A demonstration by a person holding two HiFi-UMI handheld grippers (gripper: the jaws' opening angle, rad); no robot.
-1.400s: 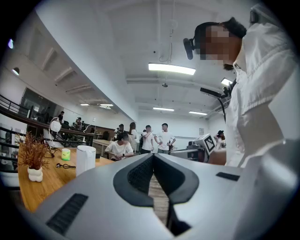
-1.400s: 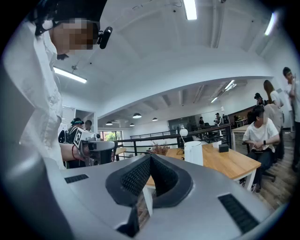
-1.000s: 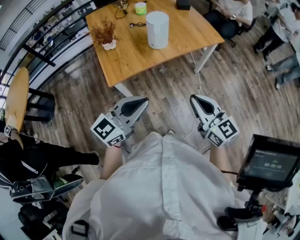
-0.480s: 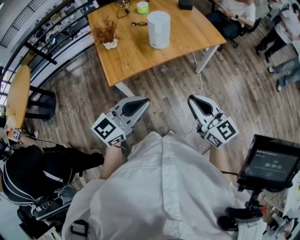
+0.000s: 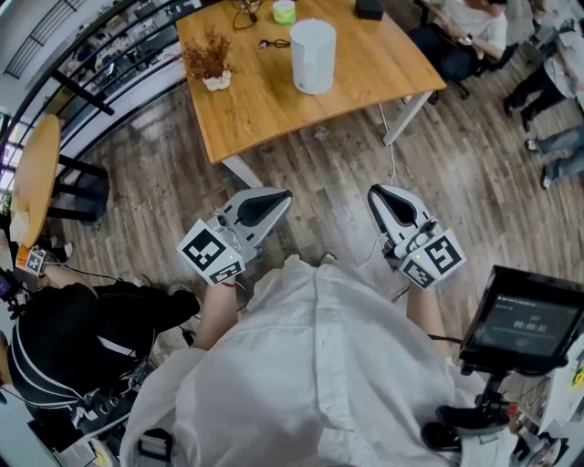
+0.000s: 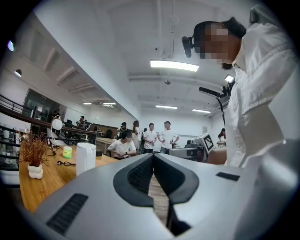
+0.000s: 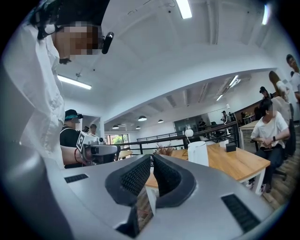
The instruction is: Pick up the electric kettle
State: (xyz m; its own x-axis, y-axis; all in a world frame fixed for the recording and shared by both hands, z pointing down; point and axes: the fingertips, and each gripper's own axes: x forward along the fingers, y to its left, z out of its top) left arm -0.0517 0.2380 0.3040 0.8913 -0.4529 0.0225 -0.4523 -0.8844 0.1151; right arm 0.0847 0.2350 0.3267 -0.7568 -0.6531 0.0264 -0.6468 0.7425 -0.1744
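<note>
The white electric kettle [image 5: 313, 55] stands upright on the wooden table [image 5: 265, 109] far ahead of me; it also shows small in the left gripper view [image 6: 86, 158] and the right gripper view [image 7: 198, 153]. My left gripper [image 5: 274, 195] and right gripper [image 5: 378, 191] are held side by side over the plank floor, well short of the table, both pointing level toward it. The left gripper [image 6: 153, 155] has its jaws together with nothing between them. So does the right gripper [image 7: 152, 157].
On the table are a dried plant in a white pot [image 5: 208, 62], a green cup [image 5: 284, 11] and a black box [image 5: 369, 7]. People sit beyond the table at right. A person in black [image 5: 64, 337] crouches at lower left. A monitor on a stand [image 5: 525, 319] is at right.
The table and kettle have drifted slightly up and right in the head view. The person in black at lower left has moved further into view. Both grippers stay shut, side by side.
</note>
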